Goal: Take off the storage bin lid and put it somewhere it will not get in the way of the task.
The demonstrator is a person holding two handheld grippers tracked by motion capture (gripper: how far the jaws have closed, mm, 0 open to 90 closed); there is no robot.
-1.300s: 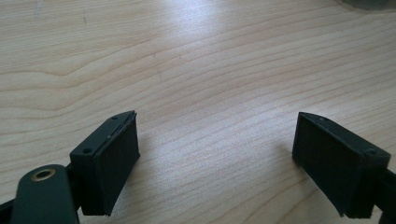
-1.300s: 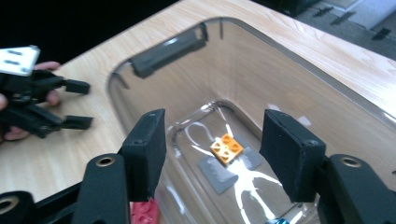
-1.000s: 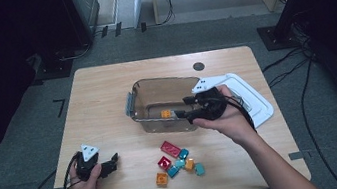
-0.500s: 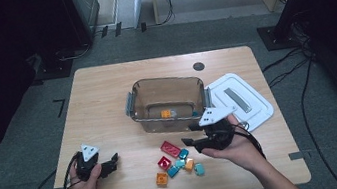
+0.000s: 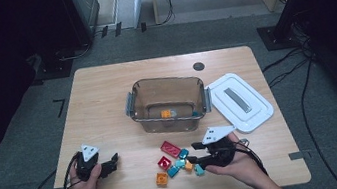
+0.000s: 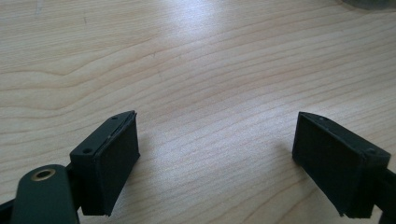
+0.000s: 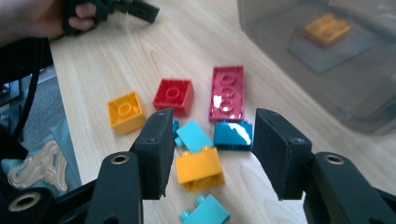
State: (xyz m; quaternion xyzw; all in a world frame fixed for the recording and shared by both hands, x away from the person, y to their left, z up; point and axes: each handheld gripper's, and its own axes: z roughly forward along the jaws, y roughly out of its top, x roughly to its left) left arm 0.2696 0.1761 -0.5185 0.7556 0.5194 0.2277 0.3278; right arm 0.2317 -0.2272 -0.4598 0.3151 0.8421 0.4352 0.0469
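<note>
Right claw (image 7: 208, 156) half spread, jaws just been closing, orange brick (image 7: 198, 169) between them, not yet pinched. Brick lies on worktop (image 5: 108, 108), near of the clear bin (image 5: 167, 102). Judgement: centre pads on flat sides, avoid teal neighbours, then squeeze. Loose bricks: two orange, two red, three teal; one orange in bin. Left claw (image 6: 224, 158) spread, empty.

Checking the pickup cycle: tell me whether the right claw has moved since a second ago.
Yes. The right claw has moved from over the clear bin toward the table's near edge, down to the loose bricks, its jaws closing, nothing gripped yet.
</note>
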